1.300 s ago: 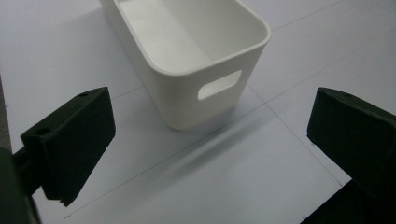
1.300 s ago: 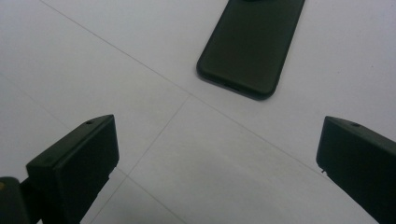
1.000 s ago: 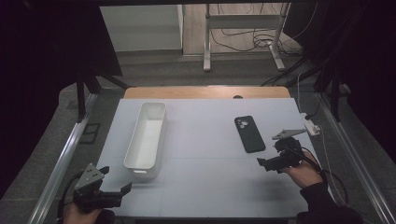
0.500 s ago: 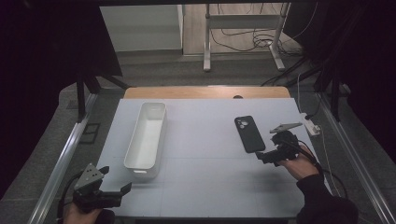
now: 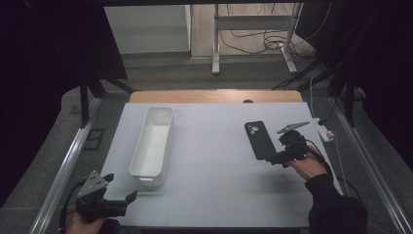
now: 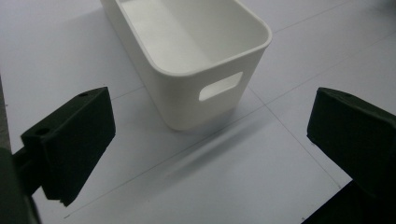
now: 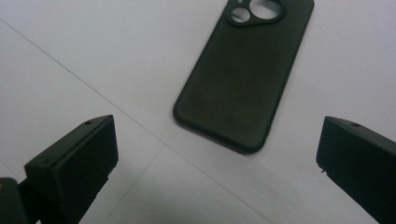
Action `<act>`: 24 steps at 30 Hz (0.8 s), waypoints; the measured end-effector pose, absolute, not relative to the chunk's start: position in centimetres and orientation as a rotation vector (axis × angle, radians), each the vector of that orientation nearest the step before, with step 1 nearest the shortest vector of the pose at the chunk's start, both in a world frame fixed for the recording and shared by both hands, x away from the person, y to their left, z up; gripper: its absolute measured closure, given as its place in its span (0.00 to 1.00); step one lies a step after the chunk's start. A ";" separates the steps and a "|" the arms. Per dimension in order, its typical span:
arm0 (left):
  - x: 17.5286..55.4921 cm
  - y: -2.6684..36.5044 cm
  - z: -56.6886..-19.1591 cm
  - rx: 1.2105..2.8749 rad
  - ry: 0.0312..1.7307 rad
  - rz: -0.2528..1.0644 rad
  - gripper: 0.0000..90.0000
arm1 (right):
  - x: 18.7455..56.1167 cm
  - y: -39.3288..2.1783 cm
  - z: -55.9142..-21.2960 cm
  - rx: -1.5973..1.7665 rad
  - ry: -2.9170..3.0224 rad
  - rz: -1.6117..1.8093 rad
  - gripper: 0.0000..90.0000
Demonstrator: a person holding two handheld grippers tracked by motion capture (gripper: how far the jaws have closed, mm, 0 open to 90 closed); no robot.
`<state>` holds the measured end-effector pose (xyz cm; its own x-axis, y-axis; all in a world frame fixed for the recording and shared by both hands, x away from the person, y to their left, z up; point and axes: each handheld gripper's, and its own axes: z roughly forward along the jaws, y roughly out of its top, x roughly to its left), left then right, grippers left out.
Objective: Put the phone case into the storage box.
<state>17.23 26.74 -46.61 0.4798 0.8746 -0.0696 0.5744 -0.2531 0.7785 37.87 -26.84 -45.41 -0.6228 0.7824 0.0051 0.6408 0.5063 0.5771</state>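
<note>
Phone case (image 5: 259, 140), one; bin (image 5: 153, 140), one.

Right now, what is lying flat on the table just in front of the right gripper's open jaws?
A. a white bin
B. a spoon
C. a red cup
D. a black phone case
D. The black phone case lies flat on the table, camera holes showing, just ahead of the right gripper, whose jaws stand wide apart and touch nothing.
</note>
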 end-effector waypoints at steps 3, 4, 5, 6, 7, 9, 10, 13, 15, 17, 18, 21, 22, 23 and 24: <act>17.2 26.7 -46.6 1.950 1.201 0.492 0.02 | 38.2 -26.8 -45.4 1.208 2.485 0.806 0.00; 17.2 26.7 -46.6 1.952 1.199 0.492 0.02 | 38.3 -26.7 -45.5 1.205 2.482 0.815 0.00; 17.2 26.7 -46.6 1.953 1.198 0.493 0.02 | 38.5 -26.7 -45.5 1.216 2.476 0.818 0.00; 17.2 26.7 -46.6 1.954 1.197 0.495 0.02 | 38.6 -26.7 -45.6 1.220 2.475 0.811 0.00; 17.2 26.7 -46.6 1.954 1.197 0.495 0.02 | 38.8 -26.7 -45.6 1.222 2.477 0.801 0.00; 17.2 26.7 -46.6 1.954 1.197 0.493 0.02 | 39.1 -26.6 -45.6 1.228 2.476 0.792 0.00; 17.2 26.7 -46.6 1.954 1.197 0.493 0.02 | 39.3 -26.5 -45.6 1.237 2.476 0.788 0.00; 17.2 26.7 -46.6 1.955 1.197 0.492 0.02 | 39.8 -26.4 -45.6 1.234 2.479 0.779 0.00; 17.3 26.7 -46.6 1.955 1.197 0.492 0.02 | 40.2 -26.3 -45.6 1.234 2.476 0.766 0.00; 17.3 26.7 -46.6 1.955 1.197 0.491 0.02 | 40.5 -26.1 -45.6 1.234 2.479 0.770 0.00; 17.3 26.7 -46.6 1.955 1.198 0.490 0.02 | 40.8 -26.0 -45.6 1.241 2.477 0.764 0.00; 17.3 26.7 -46.6 1.955 1.196 0.490 0.02 | 41.1 -25.8 -45.6 1.236 2.473 0.759 0.00; 17.3 26.7 -46.6 1.955 1.197 0.489 0.02 | 41.5 -25.6 -45.6 1.242 2.474 0.759 0.00; 17.3 26.7 -46.6 1.955 1.197 0.489 0.02 | 41.7 -25.5 -45.6 1.245 2.473 0.759 0.00; 17.3 26.7 -46.6 1.955 1.196 0.489 0.02 | 41.7 -25.5 -45.6 1.245 2.473 0.759 0.00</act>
